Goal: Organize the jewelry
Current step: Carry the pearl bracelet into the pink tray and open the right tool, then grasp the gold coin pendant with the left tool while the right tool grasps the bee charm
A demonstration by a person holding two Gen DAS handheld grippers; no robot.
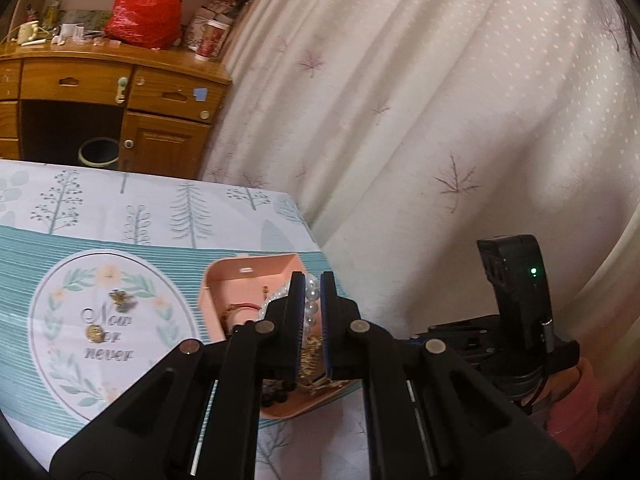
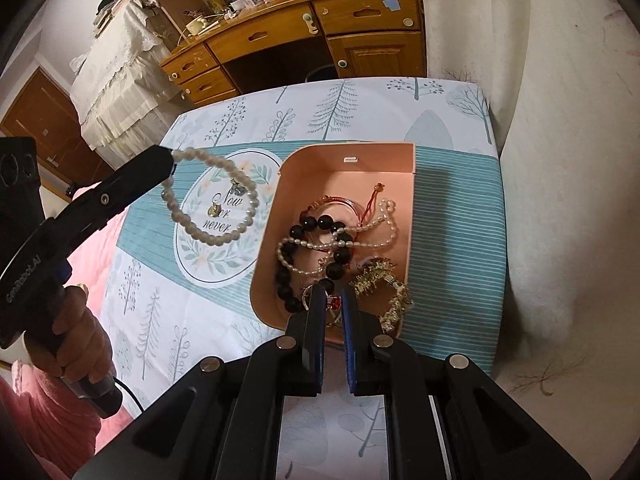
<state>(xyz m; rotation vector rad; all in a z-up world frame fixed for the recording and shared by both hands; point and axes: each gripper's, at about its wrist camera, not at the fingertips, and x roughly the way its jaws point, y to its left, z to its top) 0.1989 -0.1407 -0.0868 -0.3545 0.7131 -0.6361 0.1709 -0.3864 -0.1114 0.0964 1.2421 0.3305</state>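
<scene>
A pink jewelry box stands open on the tablecloth. It holds a black bead bracelet, a small-pearl necklace, a gold chain, a red cord and a red-stone ring. My left gripper is shut on a large-pearl bracelet, which hangs above the tablecloth left of the box. In the left wrist view the pearls sit between its fingers. My right gripper hovers over the box's near edge, jaws a narrow gap apart, empty.
Two small gold pieces lie on the oval "Now or never" print. A wooden desk with a red bag stands behind. A curtain hangs on the right. A bin sits under the desk.
</scene>
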